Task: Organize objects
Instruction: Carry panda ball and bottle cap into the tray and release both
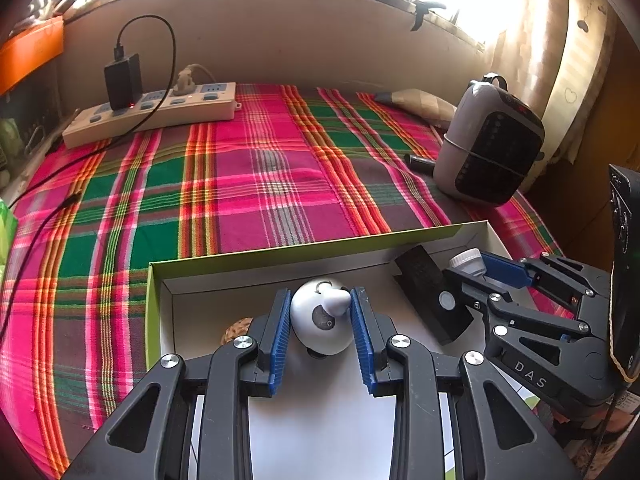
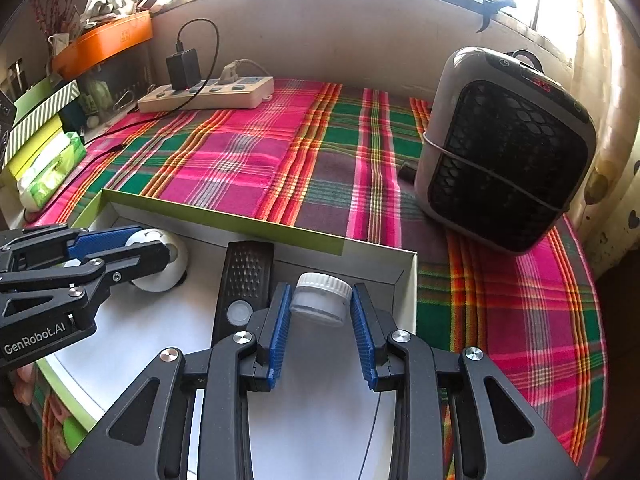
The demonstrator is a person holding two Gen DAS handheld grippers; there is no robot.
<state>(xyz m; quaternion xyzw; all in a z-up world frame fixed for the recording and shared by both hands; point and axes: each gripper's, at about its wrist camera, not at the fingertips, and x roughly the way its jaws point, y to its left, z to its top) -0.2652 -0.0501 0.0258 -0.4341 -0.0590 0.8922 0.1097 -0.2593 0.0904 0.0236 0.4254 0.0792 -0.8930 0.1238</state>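
Left wrist: left gripper (image 1: 320,312) clamped on white egg-shaped toy (image 1: 322,322), lower centre, inside white box (image 1: 280,258). Right wrist: right gripper (image 2: 320,308) gripping small white-capped jar (image 2: 322,298), lower centre, beside black remote (image 2: 242,280).

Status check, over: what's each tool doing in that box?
Left tool shut on white toy. Right tool shut on small jar. Black remote between them, inside box.
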